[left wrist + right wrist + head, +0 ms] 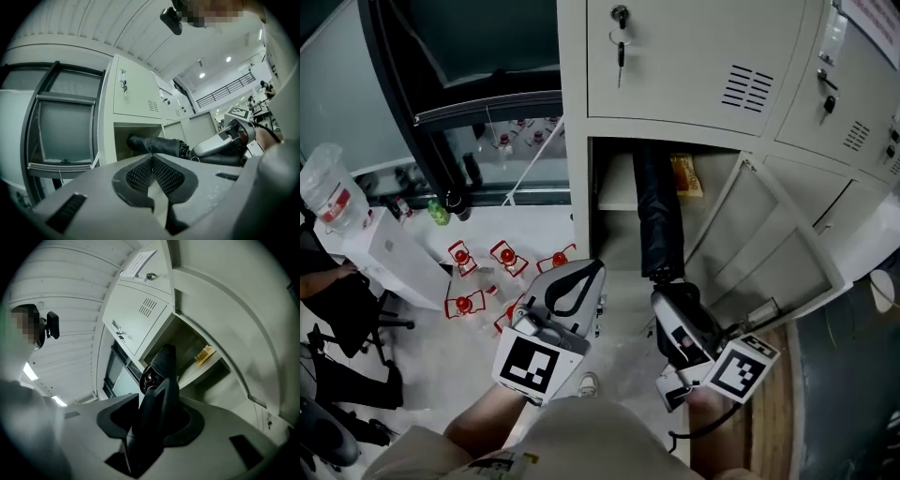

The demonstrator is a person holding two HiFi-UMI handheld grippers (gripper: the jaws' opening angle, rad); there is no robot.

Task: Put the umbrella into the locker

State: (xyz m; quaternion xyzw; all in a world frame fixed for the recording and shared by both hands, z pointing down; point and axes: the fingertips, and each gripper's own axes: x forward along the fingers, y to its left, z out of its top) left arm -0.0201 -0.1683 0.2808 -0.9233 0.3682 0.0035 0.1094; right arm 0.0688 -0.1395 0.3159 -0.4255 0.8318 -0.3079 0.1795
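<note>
Beige metal locker [575, 187] stands open. Right gripper view shows the right tool [154, 420] clamped on the black folded umbrella [161, 364], its far end inside the compartment near a yellow packet [204, 355]. Left tool [152, 174] is closed, empty. Only head view shows red-capped bottles [478, 272] left of the locker.

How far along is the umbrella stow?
Done: locker door stands open, and the umbrella tip end is inside it. In hand: right hand-held gripper is shut on the handle end, which sticks out of the opening. Left hand-held gripper is shut, empty. Remaining: push it fully in, release.
</note>
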